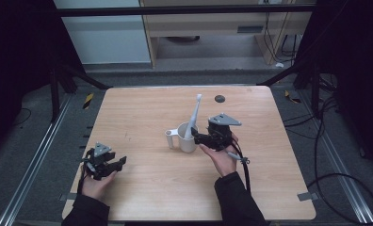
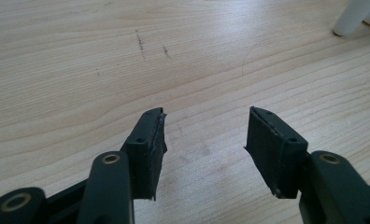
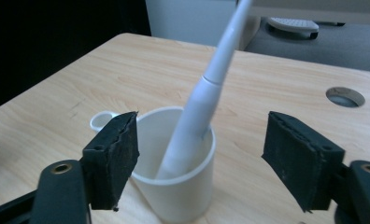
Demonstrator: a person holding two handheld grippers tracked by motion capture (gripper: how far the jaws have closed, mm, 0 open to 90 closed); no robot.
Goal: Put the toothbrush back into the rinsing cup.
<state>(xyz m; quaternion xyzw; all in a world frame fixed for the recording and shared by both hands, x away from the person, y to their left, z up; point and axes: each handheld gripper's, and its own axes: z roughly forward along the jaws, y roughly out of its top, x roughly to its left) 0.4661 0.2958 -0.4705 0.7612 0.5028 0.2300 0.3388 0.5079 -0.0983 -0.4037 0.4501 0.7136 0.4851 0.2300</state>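
Observation:
A white cup [image 1: 188, 141] with a side handle stands near the middle of the wooden table [image 1: 142, 188]. A white electric toothbrush [image 1: 193, 117] stands inside it and leans up and away, its handle resting on the cup's rim. My right gripper [image 1: 197, 136] is just right of the cup. Its jaws are open, and in the right gripper view [image 3: 199, 158] they stand apart in front of the cup [image 3: 178, 196] and toothbrush [image 3: 197, 116] without touching either. My left gripper [image 1: 120, 163] rests low at the table's front left, open over bare wood [image 2: 204, 149].
A round cable hole [image 1: 219, 98] lies in the table's far right part, also seen in the right gripper view [image 3: 345, 96]. The cup's handle [image 2: 351, 18] shows at the top right of the left gripper view. Metal rails and cables run along the floor on both sides.

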